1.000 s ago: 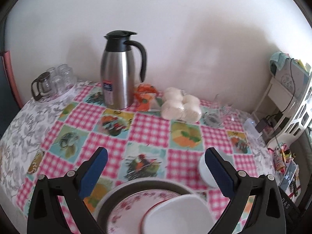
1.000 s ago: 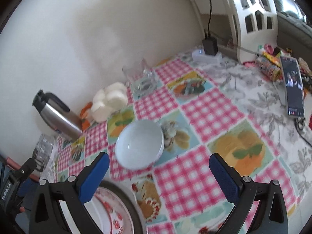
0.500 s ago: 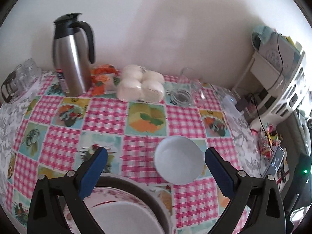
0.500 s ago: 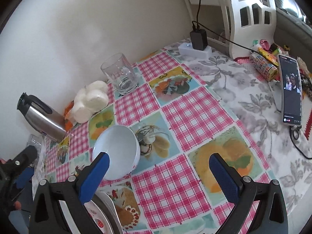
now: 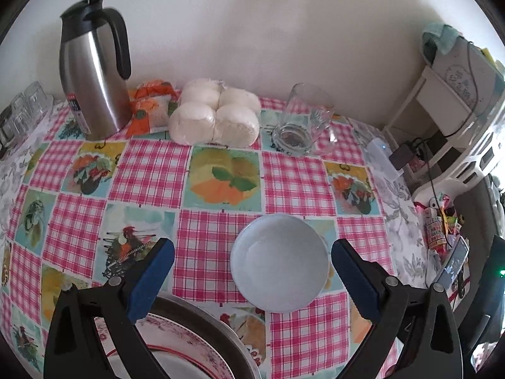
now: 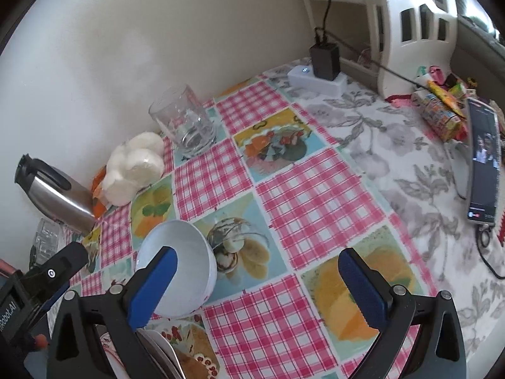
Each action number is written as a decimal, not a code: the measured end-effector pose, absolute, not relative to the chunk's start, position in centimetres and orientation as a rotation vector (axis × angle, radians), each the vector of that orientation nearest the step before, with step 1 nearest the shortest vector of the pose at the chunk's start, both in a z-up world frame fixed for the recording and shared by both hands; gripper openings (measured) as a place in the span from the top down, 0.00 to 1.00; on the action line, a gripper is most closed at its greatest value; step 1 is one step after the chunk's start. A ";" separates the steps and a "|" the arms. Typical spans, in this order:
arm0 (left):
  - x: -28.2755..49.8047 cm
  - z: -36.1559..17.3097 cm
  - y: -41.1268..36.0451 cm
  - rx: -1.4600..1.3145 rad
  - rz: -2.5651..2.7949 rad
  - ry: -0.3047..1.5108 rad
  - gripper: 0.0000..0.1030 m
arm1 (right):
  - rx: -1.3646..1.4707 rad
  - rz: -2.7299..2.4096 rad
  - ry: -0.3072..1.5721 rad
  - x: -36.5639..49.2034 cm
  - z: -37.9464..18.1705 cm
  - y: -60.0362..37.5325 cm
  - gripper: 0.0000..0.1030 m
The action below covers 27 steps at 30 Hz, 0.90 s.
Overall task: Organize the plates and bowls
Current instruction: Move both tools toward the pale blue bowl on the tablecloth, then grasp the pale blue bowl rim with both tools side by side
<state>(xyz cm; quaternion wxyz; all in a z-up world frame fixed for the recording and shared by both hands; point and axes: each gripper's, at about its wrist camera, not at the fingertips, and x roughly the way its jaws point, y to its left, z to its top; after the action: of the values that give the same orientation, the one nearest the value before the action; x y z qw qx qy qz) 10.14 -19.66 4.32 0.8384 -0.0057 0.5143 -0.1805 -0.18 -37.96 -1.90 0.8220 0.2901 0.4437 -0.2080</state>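
Here both the left gripper (image 5: 252, 271) and the right gripper (image 6: 257, 279) hang spread and empty near the white bowl (image 5: 279, 262), alone on the tablecloth (image 5: 151, 173) just beyond the plates (image 5: 176, 347), so grasping its rim seems next.

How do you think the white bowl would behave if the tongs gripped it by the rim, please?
The white bowl looks rigid and glossy, so it could slip between the pads. It seems ceramic, probably breakable if dropped. Its deep rounded wall may tilt when lifted from one side.
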 end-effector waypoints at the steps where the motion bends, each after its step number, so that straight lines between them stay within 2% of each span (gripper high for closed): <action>1: 10.4 4.0 -19.7 -0.017 -0.380 1.097 0.03 | 0.614 -0.437 0.952 0.2 -2.2 -37.8 0.00; 15: 11.2 0.4 -20.8 -0.002 -0.363 1.192 0.04 | 0.579 -0.376 1.101 3.3 -6.8 -35.7 0.04; 17: 11.4 -0.1 -20.8 -0.008 -0.360 1.205 0.07 | 0.585 -0.370 1.112 3.5 -7.3 -35.6 0.07; 18: 11.4 -0.3 -20.8 -0.014 -0.362 1.212 0.17 | 0.590 -0.367 1.117 3.6 -7.5 -35.6 0.08; 20: 11.6 -0.6 -20.8 -0.016 -0.363 1.232 0.23 | 0.598 -0.363 1.126 3.8 -7.9 -35.4 0.14; 27: 11.8 -1.1 -20.8 -0.043 -0.373 1.255 0.25 | 0.634 -0.339 1.144 4.2 -9.0 -35.1 0.39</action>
<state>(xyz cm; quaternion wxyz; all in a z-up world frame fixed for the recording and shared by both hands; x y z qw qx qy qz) 11.85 -20.84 -1.07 0.7932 -0.0198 0.5834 -0.1735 4.19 -35.11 -8.97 0.7803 0.2934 0.5296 -0.1569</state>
